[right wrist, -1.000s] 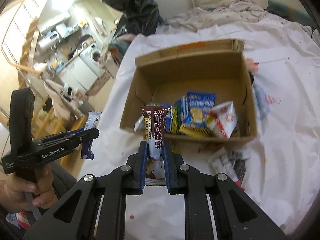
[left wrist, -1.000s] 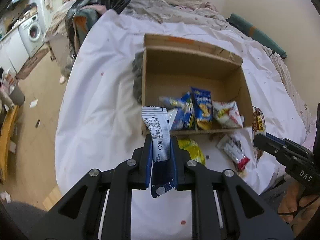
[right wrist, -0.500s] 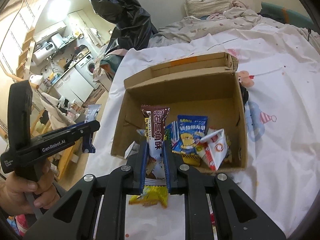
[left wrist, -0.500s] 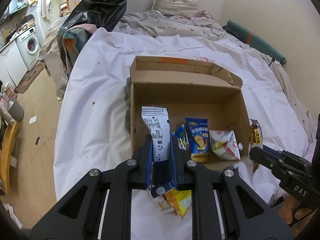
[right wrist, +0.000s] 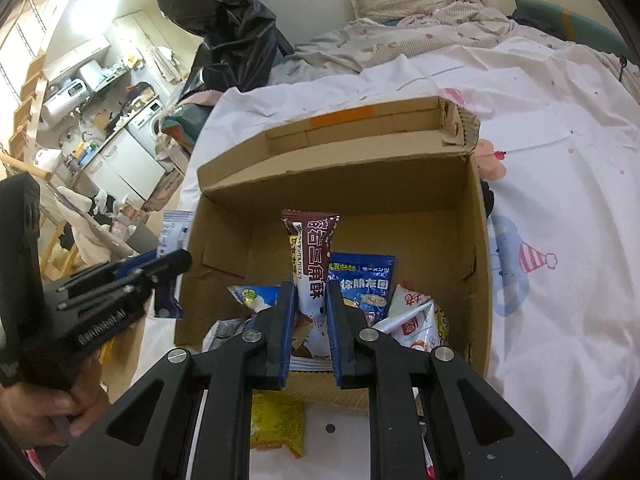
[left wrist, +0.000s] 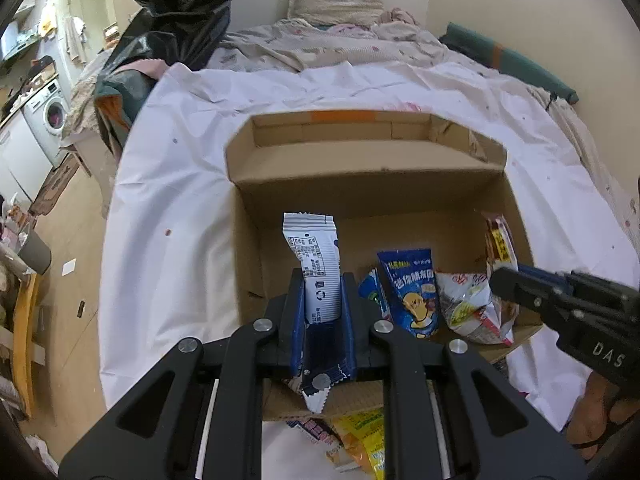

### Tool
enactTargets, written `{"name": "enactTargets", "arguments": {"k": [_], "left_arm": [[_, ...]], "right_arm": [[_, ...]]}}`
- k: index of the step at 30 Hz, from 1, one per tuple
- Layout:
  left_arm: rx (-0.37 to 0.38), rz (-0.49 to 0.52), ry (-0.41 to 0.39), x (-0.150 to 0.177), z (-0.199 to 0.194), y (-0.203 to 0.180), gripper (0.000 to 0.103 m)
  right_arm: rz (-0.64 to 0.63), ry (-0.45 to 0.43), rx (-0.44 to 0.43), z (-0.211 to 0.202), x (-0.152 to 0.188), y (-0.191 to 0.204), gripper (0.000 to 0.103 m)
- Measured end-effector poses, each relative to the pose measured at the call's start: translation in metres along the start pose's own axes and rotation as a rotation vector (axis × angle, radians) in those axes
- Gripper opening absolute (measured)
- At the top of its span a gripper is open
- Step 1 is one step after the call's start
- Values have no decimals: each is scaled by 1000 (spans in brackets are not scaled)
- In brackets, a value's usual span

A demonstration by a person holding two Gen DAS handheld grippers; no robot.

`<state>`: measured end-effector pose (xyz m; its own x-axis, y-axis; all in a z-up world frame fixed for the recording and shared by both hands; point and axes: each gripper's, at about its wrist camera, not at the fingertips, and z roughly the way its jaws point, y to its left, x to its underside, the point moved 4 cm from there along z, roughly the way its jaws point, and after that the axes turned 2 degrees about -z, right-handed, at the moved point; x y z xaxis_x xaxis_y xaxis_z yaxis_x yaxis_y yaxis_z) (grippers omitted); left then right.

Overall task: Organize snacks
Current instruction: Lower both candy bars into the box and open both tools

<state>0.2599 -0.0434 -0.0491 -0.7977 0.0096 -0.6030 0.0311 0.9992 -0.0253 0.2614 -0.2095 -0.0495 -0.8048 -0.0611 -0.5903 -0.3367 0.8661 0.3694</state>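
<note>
An open cardboard box stands on a white sheet. My left gripper is shut on a white and blue snack packet, held upright over the box's near left part. My right gripper is shut on a brown snack packet, held upright over the box's near middle. Inside the box lie a blue packet, a white and red packet and others. In the left wrist view the right gripper enters from the right; in the right wrist view the left gripper enters from the left.
A yellow packet and another packet lie on the sheet in front of the box. A crumpled blanket and pillow lie beyond the box. A black bag stands at the bed's far left. Left of the bed is wooden floor and a washing machine.
Both grippers, each with its packet, have moved forward from before the box to over its near part. The box looms larger, and the loose packets in front of it have slid under the grippers.
</note>
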Motion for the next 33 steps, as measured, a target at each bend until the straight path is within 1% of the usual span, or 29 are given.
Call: {"name": "enactTargets", "arguments": {"k": [3, 7, 11, 14, 19, 28, 29, 30, 31, 33], "left_arm": [[10, 5, 29, 3, 12, -2, 14], [30, -6, 32, 2, 18, -1, 14], [47, -29, 56, 3, 24, 1, 14], [52, -45, 62, 3, 27, 4, 14], [70, -48, 50, 4, 26, 5, 14], [46, -57, 39, 6, 25, 7, 15], [40, -58, 42, 7, 25, 8, 16], [35, -57, 47, 8, 25, 8, 20], [33, -55, 52, 8, 26, 8, 27], [19, -55, 48, 8, 25, 10, 37]], "right_arm": [[15, 21, 0, 7, 3, -1, 16], [38, 43, 9, 14, 6, -7, 16], [84, 67, 20, 19, 8, -17, 16], [103, 66, 13, 19, 8, -20, 16], [109, 70, 16, 20, 8, -23, 17], [104, 73, 0, 20, 8, -21, 18], [108, 72, -2, 20, 9, -21, 20], [112, 69, -1, 19, 8, -22, 20], [114, 65, -2, 18, 9, -22, 20], [116, 56, -4, 16, 8, -23, 20]]}}
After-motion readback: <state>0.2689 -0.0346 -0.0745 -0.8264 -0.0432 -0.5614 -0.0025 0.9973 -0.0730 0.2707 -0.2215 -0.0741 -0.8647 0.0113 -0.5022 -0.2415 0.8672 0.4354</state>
